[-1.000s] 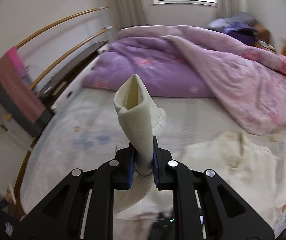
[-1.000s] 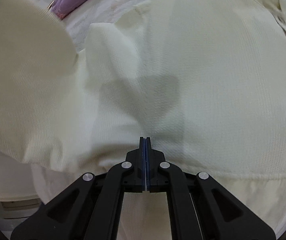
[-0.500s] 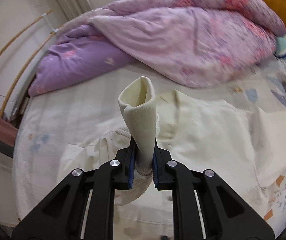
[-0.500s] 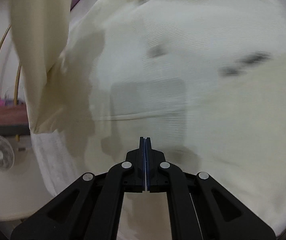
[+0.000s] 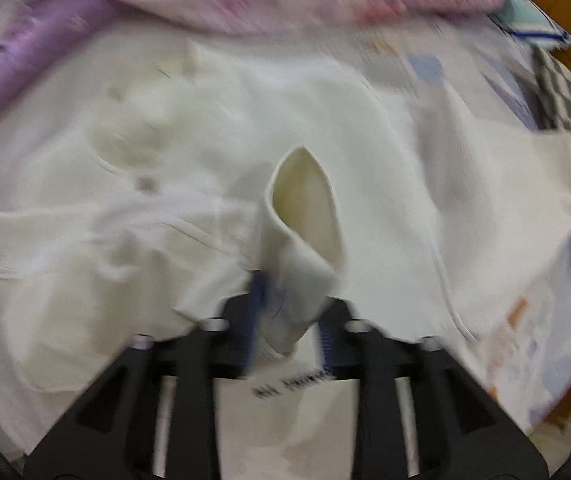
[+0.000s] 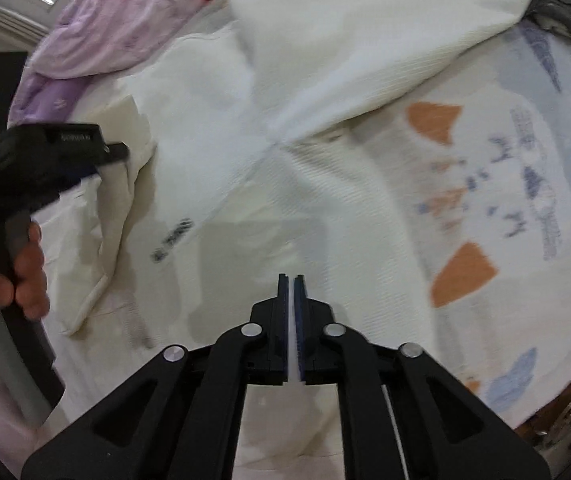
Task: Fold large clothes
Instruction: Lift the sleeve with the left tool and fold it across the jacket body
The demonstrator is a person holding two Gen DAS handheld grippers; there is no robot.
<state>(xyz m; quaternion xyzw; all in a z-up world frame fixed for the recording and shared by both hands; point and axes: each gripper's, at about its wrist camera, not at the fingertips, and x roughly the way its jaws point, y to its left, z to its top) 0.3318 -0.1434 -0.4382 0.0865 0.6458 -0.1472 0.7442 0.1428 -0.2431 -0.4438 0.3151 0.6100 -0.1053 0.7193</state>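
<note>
So at this point my left gripper (image 5: 285, 312) was clamped on the cuff end of the cream sweater's sleeve (image 5: 301, 216), cuff sticking up past the fingers like a little funnel. The sweater (image 6: 325, 92) itself was spread out on the printed bedsheet (image 6: 525, 184), with the purple duvet (image 6: 125, 20) bunched behind it.

The thing that mattered: the body of the sweater lay straight ahead of and under my left tool, so the sleeve only needed to go forward and down across the chest. My left was the one on the job.

My right gripper (image 6: 290, 312) was nearly shut, just a thin sliver between the pads, holding nothing that I could see, and hovering over the fabric near the lower part of the sweater. The left gripper sat off to its left side, well apart. I figured the right one could pin the fabric while the sleeve got laid over.
</note>
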